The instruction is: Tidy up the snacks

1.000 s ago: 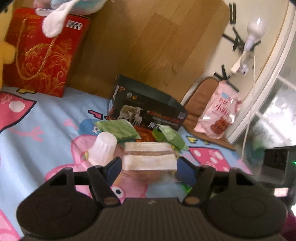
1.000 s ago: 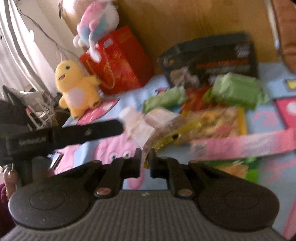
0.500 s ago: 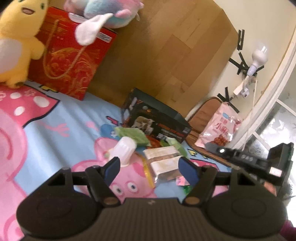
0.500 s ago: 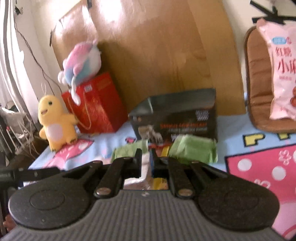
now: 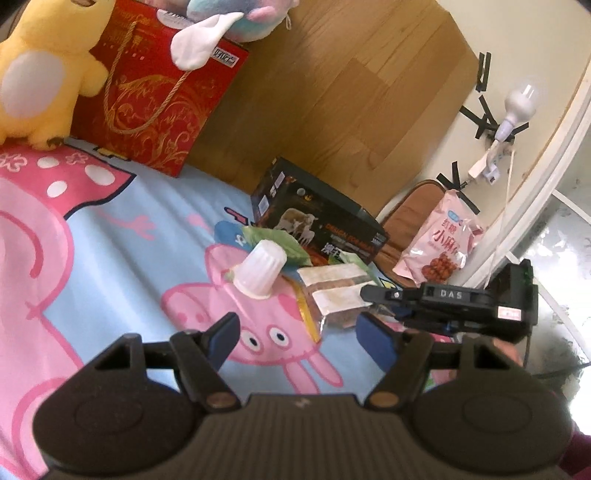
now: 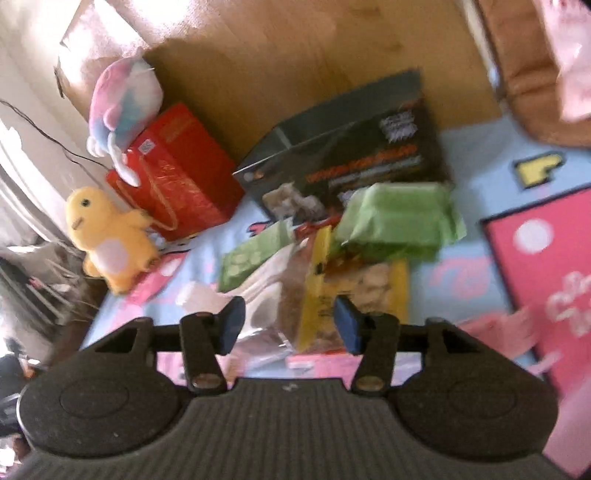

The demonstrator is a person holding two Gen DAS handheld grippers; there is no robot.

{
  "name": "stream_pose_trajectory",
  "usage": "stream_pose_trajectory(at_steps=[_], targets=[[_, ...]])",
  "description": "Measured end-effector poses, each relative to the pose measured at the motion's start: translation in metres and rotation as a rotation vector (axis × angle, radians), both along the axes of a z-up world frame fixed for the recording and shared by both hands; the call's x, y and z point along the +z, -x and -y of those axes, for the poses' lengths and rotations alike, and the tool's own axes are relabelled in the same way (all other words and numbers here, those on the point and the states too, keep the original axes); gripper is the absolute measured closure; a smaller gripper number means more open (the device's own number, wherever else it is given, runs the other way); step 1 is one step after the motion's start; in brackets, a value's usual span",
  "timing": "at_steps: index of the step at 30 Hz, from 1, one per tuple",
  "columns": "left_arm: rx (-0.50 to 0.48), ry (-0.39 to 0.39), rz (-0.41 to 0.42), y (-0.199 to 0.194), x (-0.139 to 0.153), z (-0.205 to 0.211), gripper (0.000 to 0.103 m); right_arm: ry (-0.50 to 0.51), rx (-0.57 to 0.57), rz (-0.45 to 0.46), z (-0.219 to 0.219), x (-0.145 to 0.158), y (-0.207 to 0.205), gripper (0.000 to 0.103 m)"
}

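Soft toys: two. One yellow plush duck (image 5: 37,74) stands at the far left on the cartoon pig play mat (image 5: 110,229); one pink and blue plush toy (image 5: 236,18) lies on top of the red gift bag with gold rope handles (image 5: 155,88).
Boxes: one black open cardboard box with sheep picture (image 5: 317,225) stands on the mat against the wooden board, right of the red bag.
Snack pile: it lies on the mat just in front of the black box. I count one white ribbed plastic jelly cup (image 5: 260,267), upside down; two green snack packets (image 6: 399,221), one at each side; one clear pack of layered cake slices (image 5: 332,291); one yellow-edged biscuit bag (image 6: 369,284).
Pink bag: one pink snack bag with red fruits (image 5: 439,243) leans on a brown cushion, well apart to the right.
Left claw (image 5: 299,339): wide open, holds nothing, above the mat near the pile.
Right claw (image 6: 290,325): wide open, holds nothing; cake pack and biscuit bag are seen between its fingers, but the picture is blurred.
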State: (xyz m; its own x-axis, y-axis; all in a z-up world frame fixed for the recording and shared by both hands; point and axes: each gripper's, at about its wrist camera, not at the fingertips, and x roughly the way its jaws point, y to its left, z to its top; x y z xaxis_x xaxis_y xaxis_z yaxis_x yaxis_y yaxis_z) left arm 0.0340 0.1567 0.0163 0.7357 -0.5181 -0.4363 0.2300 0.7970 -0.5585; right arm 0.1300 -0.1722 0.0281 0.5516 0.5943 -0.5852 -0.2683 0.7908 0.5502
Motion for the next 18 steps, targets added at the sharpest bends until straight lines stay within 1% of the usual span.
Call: stream_pose_trajectory(at_steps=[2,4,7,8,9,10,11,12,13,14,15,16,17,18], targets=[[0.005,0.006,-0.01,0.002,-0.002,-0.001,0.032,-0.022,-0.005,-0.005,-0.001,0.002,0.002,0.073],[0.01,0.013,-0.012,0.006,-0.003,-0.004,0.032,0.008,-0.005,0.035,-0.005,0.011,0.009,0.078],[0.017,0.022,-0.006,0.012,-0.003,-0.009,0.032,0.088,0.02,0.162,-0.012,0.038,0.031,0.079],[0.019,0.025,-0.004,0.013,-0.003,-0.011,0.032,0.131,0.04,0.219,-0.017,0.049,0.04,0.08],[0.021,0.029,-0.002,0.015,-0.003,-0.014,0.032,0.198,0.071,0.286,-0.025,0.059,0.051,0.08],[0.024,0.033,-0.002,0.016,-0.003,-0.016,0.032,0.269,0.114,0.338,-0.035,0.066,0.06,0.079],[0.028,0.038,-0.002,0.017,-0.003,-0.018,0.03,0.354,0.178,0.389,-0.05,0.07,0.072,0.078],[0.031,0.044,-0.002,0.018,-0.003,-0.02,0.028,0.4,0.232,0.424,-0.061,0.071,0.081,0.075],[0.033,0.05,-0.001,0.02,-0.003,-0.021,0.028,0.402,0.294,0.436,-0.07,0.07,0.09,0.075],[0.034,0.053,0.0,0.021,-0.003,-0.023,0.028,0.348,0.376,0.404,-0.077,0.069,0.096,0.072],[0.037,0.052,0.0,0.022,-0.002,-0.023,0.028,0.261,0.457,0.347,-0.081,0.066,0.099,0.064],[0.039,0.049,0.001,0.023,-0.002,-0.024,0.028,0.195,0.503,0.309,-0.082,0.064,0.101,0.056],[0.04,0.047,0.002,0.025,-0.001,-0.025,0.028,0.166,0.508,0.303,-0.082,0.063,0.104,0.055],[0.039,0.046,0.003,0.026,-0.001,-0.026,0.028,0.169,0.488,0.314,-0.081,0.062,0.106,0.054]])
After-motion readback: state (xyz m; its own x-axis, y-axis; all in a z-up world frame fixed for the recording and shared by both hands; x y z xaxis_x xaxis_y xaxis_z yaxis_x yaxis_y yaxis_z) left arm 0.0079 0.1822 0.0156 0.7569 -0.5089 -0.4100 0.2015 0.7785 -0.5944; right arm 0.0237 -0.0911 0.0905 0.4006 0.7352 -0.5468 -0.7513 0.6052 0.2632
